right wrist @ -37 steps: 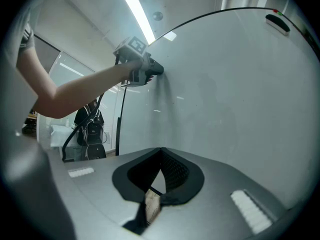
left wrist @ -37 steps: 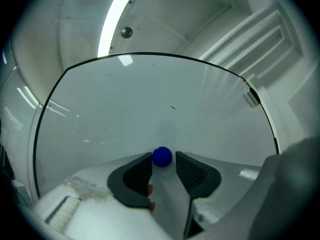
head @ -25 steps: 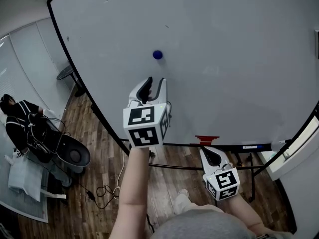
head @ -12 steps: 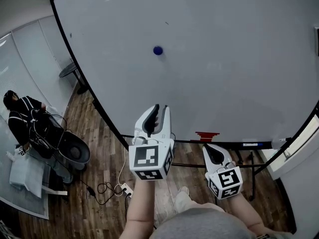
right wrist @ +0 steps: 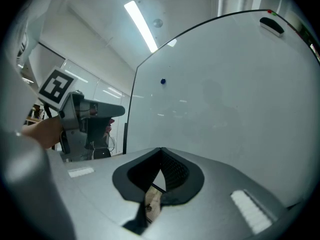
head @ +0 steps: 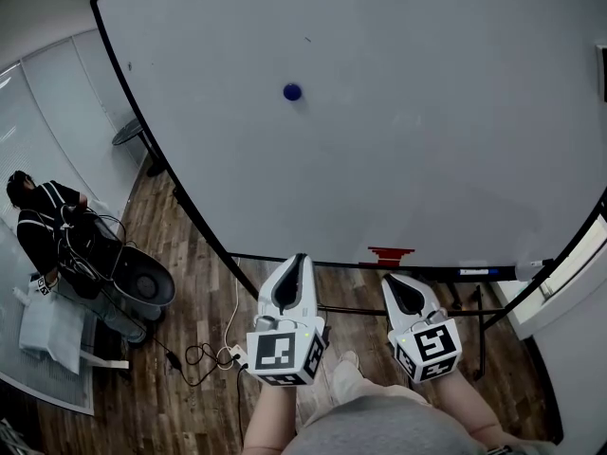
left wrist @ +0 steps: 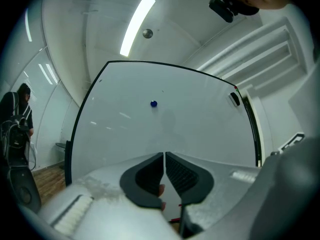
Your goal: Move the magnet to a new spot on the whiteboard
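A small blue magnet [head: 292,92] sticks to the upper middle of the big whiteboard [head: 436,121]; nothing holds it. The left gripper view shows the magnet [left wrist: 153,103] far ahead, and the right gripper view shows it [right wrist: 162,81] too. My left gripper [head: 300,257] hangs low, below the board's bottom edge and far from the magnet. Its jaws have just been closing and now stand together with nothing between them [left wrist: 164,154]. My right gripper [head: 389,279] rests beside it to the right, shut and empty [right wrist: 161,149].
A red object [head: 391,253] and a marker [head: 474,272] lie on the board's bottom ledge. A black eraser [left wrist: 235,99] clings near the board's upper right edge. A person [head: 38,226] stands at the left by a round dark stool [head: 142,292]. Cables [head: 204,356] lie on the wooden floor.
My left gripper has dropped from just below the magnet to under the board's bottom edge, and its jaws have come together. The magnet stays on the board. The right gripper has kept still.
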Demonstrator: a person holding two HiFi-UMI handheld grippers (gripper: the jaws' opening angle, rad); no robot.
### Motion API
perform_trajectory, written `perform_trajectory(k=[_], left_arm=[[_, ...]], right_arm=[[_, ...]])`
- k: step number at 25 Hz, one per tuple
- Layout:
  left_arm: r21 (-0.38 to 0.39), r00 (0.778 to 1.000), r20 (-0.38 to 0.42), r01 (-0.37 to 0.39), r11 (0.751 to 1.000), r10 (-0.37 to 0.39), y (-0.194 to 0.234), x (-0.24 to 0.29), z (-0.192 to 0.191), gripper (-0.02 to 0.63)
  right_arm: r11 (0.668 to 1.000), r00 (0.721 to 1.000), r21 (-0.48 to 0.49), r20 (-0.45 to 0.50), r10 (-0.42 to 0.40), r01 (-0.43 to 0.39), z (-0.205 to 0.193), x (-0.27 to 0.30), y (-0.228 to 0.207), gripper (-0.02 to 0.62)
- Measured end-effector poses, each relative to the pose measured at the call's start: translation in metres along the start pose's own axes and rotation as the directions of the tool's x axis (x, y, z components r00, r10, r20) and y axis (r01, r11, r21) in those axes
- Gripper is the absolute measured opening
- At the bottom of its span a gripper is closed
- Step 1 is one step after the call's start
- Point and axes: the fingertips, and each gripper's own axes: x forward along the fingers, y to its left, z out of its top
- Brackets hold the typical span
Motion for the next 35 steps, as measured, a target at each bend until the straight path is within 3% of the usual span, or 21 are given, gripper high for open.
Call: perform_trajectory(k=[16,35], left_arm=[[-0.09,0.993,-0.115,0.014,0.996,-0.025,-0.01,-0.058,-0.085,0.005],[-0.102,0.987,-0.157,0.028,0.994,-0.044,0.007,-0.048,-0.094,0.005]], right_arm=[[0.999,1.0,0.031,-0.014,0.012,-0.012,-0.014,-0.016,0.009,0.0],[1.0,1.0,0.02,-0.028,-0.011,0.012,-0.011,-0.001,0.016,-0.003]])
